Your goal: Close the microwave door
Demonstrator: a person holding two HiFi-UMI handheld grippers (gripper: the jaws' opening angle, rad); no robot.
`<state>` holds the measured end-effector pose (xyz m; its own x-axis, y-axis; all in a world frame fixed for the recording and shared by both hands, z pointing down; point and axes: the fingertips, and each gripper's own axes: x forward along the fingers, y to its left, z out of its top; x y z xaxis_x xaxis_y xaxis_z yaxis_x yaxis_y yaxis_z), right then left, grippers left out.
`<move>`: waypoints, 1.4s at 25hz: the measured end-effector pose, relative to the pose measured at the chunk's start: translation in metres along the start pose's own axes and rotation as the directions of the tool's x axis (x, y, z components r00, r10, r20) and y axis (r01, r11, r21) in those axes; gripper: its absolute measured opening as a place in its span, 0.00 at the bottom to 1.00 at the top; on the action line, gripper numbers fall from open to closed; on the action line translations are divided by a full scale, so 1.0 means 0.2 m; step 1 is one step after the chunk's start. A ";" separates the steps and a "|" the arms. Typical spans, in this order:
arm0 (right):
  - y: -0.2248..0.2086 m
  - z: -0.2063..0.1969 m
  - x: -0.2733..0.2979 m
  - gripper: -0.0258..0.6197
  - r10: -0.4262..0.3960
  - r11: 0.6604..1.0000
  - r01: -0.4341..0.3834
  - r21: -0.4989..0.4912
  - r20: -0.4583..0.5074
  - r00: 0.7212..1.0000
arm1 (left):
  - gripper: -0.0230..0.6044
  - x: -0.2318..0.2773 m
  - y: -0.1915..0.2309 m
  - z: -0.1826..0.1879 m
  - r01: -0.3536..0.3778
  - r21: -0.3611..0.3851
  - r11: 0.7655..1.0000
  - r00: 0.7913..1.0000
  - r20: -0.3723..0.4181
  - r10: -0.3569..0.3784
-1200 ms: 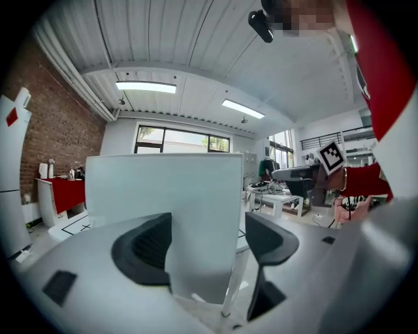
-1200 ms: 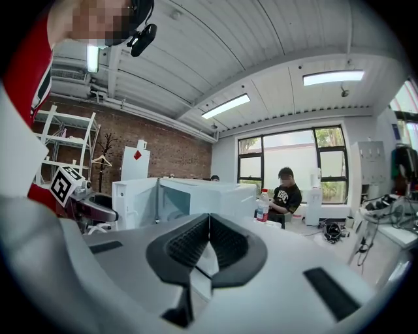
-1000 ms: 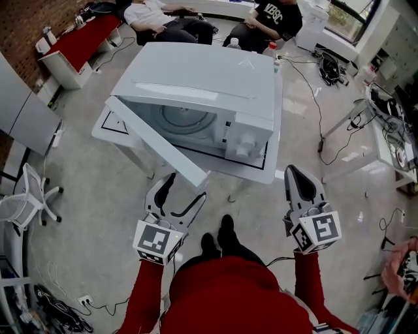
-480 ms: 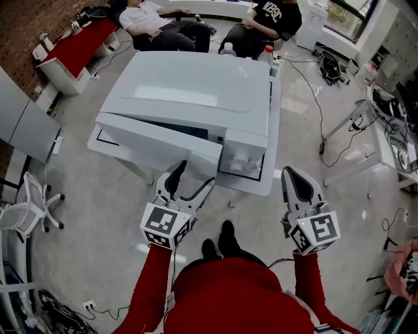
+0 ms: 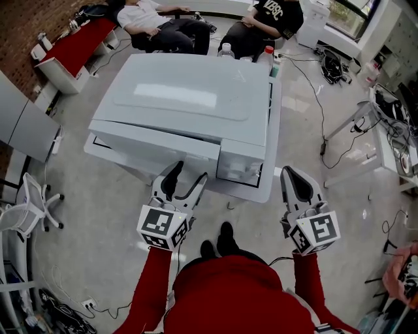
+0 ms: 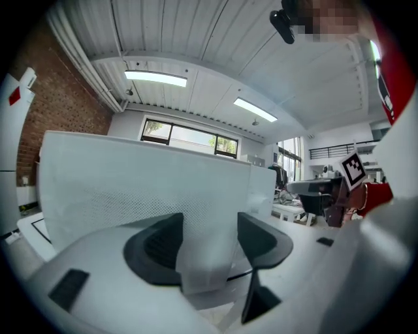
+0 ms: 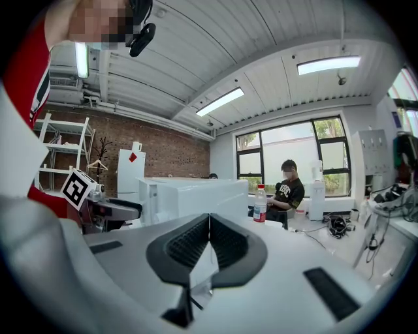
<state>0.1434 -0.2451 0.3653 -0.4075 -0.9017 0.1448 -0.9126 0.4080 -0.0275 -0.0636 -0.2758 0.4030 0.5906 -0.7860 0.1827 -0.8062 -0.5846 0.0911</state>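
Observation:
A white microwave (image 5: pixel 189 98) stands on a low white table (image 5: pixel 273 124). Its door (image 5: pixel 153 142) lies almost flush against the front, beside the control panel (image 5: pixel 240 164). My left gripper (image 5: pixel 189 173) is right in front of the door's right end, its tips close to the panel. Its jaws are closing, and nothing is between them. In the left gripper view the door (image 6: pixel 130 182) fills the space ahead of the left gripper (image 6: pixel 209 233). My right gripper (image 5: pixel 294 175) hangs shut and empty to the right of the table; in its own view the right gripper (image 7: pixel 209 225) shows pads touching.
Two bottles (image 5: pixel 269 55) stand at the table's far right corner. Two people (image 5: pixel 274 16) sit behind it. A red bench (image 5: pixel 78 42) is at the far left and an office chair (image 5: pixel 29 196) at the left. Cables (image 5: pixel 320 98) run over the floor at the right.
The door has swung from wide open to nearly shut. My left gripper followed it forward and to the right, and its jaws have narrowed a little. The right gripper barely shifted.

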 end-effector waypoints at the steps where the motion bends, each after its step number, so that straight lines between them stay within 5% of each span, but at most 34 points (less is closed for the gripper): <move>1: 0.00 0.00 0.01 0.06 0.003 1.000 -0.003 0.000 -0.002 1.000 | 0.45 0.00 0.02 0.00 -0.017 -0.018 1.000 1.000 0.003 0.017; 7: 0.01 -0.01 0.05 0.06 0.022 1.000 -0.022 0.000 -0.008 1.000 | 0.39 0.01 0.03 0.01 -0.098 -0.019 0.995 0.995 -0.003 0.098; 13: 0.02 -0.01 0.07 0.06 0.032 0.999 -0.032 -0.001 -0.016 0.999 | 0.38 0.03 0.05 0.02 -0.112 -0.069 0.991 0.994 0.003 0.113; 35: 0.00 -0.05 0.01 0.06 0.030 0.999 -0.030 0.017 -0.023 0.999 | 0.39 0.09 0.08 0.03 -0.210 -0.058 0.976 0.978 -0.004 0.210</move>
<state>0.1423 -0.2450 0.3759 -0.4338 -0.8855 0.1667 -0.9005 0.4321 -0.0482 -0.0659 -0.3006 0.4018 0.4076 -0.8906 0.2017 -0.9130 -0.3937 0.1068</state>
